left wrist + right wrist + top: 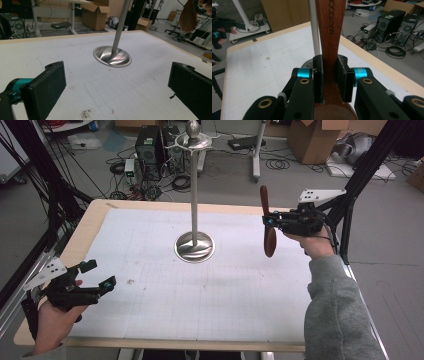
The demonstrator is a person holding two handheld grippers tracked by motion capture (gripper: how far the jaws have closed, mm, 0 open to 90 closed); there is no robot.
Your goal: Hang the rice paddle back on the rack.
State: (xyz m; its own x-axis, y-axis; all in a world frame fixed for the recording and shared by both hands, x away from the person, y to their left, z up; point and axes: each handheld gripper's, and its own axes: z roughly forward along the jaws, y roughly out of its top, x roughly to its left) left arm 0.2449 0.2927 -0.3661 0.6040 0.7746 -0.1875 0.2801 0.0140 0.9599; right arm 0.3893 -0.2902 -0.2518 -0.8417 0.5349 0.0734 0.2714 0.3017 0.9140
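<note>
The right gripper (329, 80) pinches a wooden spoon (329, 27) by its handle, upright, lifted right of the metal stand (194, 195), seemingly clear of it. The left gripper (100, 275) gapes empty.

The table (90, 227) carries a white gridded mat (150, 285) (lightly stained near its left edge), with a metal stand (194, 245) toward the far middle.

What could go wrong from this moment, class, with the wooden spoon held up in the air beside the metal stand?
1. The right tongs pinch the wooden spoon only at its narrow neck, so it might pivot or slip.
2. The metal stand is a tall thin pole on a small round base; a knock from the spoon could tip it.
3. The left tongs sit open and far away, unable to steady anything quickly.
</note>
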